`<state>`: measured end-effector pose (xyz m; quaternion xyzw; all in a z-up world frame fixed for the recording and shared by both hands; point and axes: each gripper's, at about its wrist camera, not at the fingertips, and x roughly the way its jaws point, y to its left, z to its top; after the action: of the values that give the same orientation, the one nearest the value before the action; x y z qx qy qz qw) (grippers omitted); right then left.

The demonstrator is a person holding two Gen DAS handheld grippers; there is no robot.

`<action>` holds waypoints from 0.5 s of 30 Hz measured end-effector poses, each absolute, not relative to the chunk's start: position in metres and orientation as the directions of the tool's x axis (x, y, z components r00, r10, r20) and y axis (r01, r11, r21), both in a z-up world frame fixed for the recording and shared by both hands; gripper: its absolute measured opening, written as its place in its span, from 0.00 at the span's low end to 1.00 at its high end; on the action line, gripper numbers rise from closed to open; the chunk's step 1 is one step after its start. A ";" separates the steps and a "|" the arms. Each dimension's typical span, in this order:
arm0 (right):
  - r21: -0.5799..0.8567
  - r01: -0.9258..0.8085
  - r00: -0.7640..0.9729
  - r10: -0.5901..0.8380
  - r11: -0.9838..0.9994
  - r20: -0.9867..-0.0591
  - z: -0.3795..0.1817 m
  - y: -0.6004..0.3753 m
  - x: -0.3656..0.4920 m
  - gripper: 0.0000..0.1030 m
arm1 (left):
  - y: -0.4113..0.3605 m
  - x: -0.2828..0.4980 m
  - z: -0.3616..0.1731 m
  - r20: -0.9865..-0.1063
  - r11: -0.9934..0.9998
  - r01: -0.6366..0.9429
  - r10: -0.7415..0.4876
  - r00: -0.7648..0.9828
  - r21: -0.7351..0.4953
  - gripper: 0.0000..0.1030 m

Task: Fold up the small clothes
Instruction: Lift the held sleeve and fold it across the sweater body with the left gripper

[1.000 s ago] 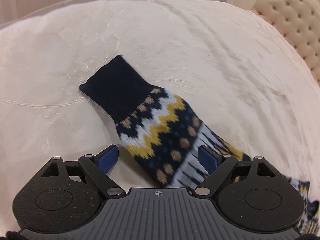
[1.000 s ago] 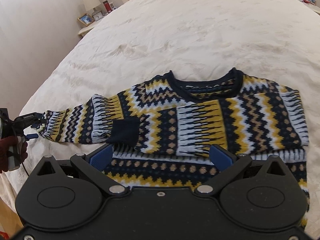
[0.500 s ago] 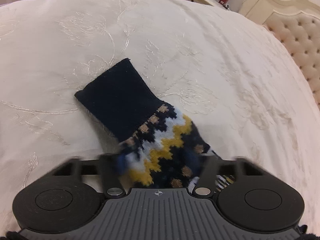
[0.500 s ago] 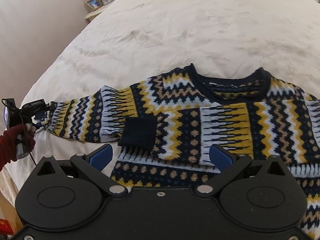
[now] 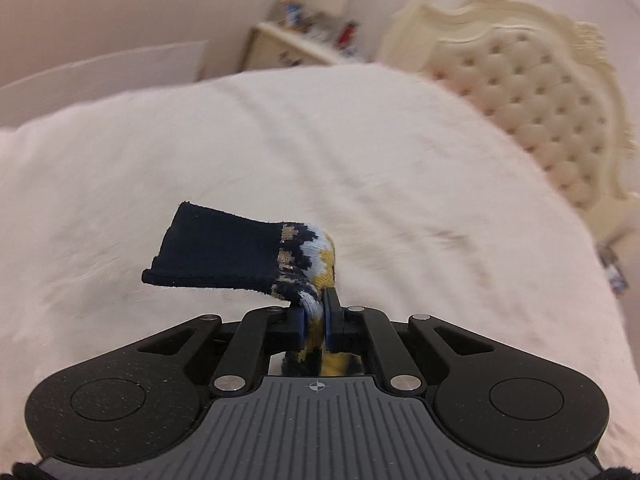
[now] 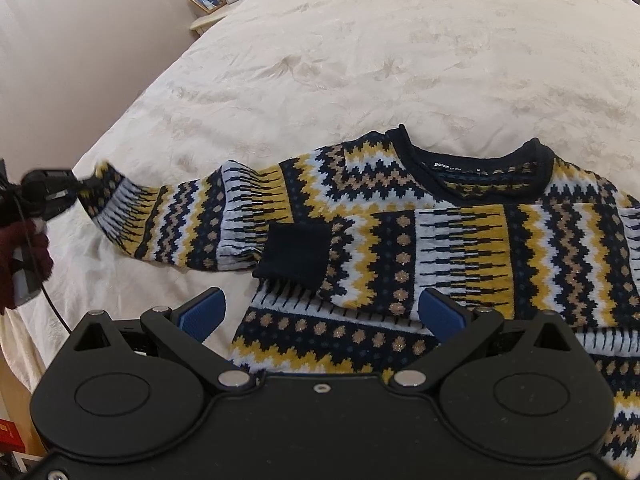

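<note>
A knitted sweater (image 6: 440,240) in navy, yellow, white and tan zigzags lies flat on the cream bedspread (image 6: 360,60). One sleeve is folded across the chest, its navy cuff (image 6: 294,256) on the front. The other sleeve (image 6: 180,220) stretches out to the left. My left gripper (image 5: 314,312) is shut on that sleeve just behind its navy cuff (image 5: 220,256), which hangs lifted above the bed. In the right wrist view the left gripper (image 6: 80,188) appears at the far left, held by a hand in a dark red glove (image 6: 24,252). My right gripper (image 6: 322,312) stands open over the sweater's lower front, nothing between its fingers.
A tufted cream headboard (image 5: 540,92) rises at the right in the left wrist view. A bedside table (image 5: 304,48) with small items stands beyond the bed. Another nightstand with a picture frame (image 6: 206,0) sits by the wall. The bed's left edge (image 6: 48,320) drops off nearby.
My left gripper closed on the outstretched sleeve near the cuff and lifted it off the bed, tilting upward. The right gripper shifted slightly nearer the sweater and stayed open.
</note>
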<state>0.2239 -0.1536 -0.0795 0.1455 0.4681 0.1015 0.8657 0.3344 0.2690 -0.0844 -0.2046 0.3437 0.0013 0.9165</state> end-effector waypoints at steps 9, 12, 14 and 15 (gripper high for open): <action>0.370 -0.034 0.568 0.323 0.928 -0.757 -0.077 -0.178 0.195 0.99 | 0.181 0.321 -0.036 -0.510 0.899 0.053 -0.294 0.808 -0.434 0.07; 0.385 -0.029 0.573 0.330 0.923 -0.750 -0.080 -0.191 0.184 0.99 | 0.153 0.320 -0.028 -0.492 0.887 0.099 -0.339 0.802 -0.451 0.07; 0.396 -0.027 0.574 0.338 0.918 -0.746 -0.083 -0.202 0.178 0.99 | 0.128 0.318 -0.024 -0.483 0.879 0.133 -0.371 0.793 -0.458 0.07; 0.402 -0.025 0.573 0.342 0.915 -0.744 -0.085 -0.207 0.175 0.99 | 0.119 0.315 -0.024 -0.479 0.875 0.148 -0.385 0.789 -0.461 0.07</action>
<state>0.1752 -0.2072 -0.0850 0.1764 0.4496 0.1057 0.8692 0.3147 0.1191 -0.0244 -0.2040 0.2909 -0.1441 0.9236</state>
